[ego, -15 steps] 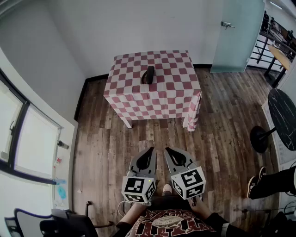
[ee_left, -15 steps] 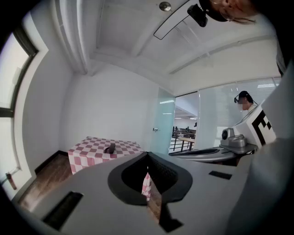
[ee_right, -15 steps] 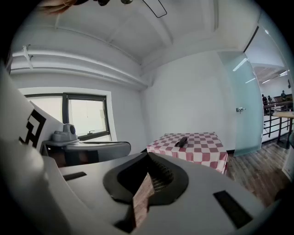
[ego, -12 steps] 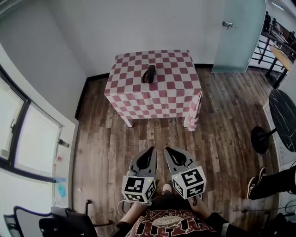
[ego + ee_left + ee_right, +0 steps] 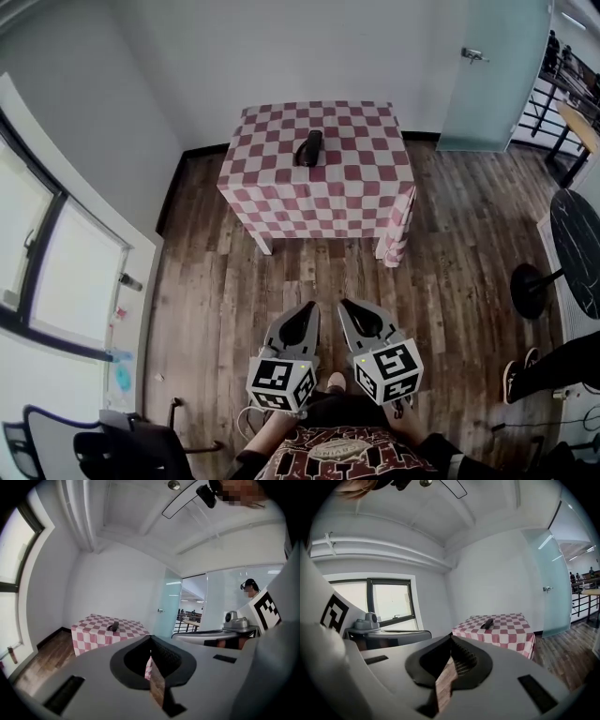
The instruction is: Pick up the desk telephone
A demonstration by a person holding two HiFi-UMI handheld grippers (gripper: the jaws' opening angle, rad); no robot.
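A: Left tongs and right tongs are both clenched, tips met, with nothing between them

B: Why clenched and tucked in so near the body

A: I'd judge it's because nothing is within reach. They sit side by side just in front of the person, roughly level, over bare floor. The phone is well apart from them, across the room on the counter

B: Where on the counter exactly

A: A touch left of centre and in the far, wall-side half, lying flat on the checked top. It's a dark, long shape with its length running away from the person. Nothing else lies up there

B: So the pickup hasn't begun

A: It seems not. The walk up has to come first, and the tongs need to spread only once they are close. Both gripper views look across the room at the counter, which fits a carrying posture rather than a reach

B: Which side would take it

A: I can't say from here. The phone sits about in line with the gap between the two tongs, so either could. Its long, narrow body suggests gripping across the width, I think
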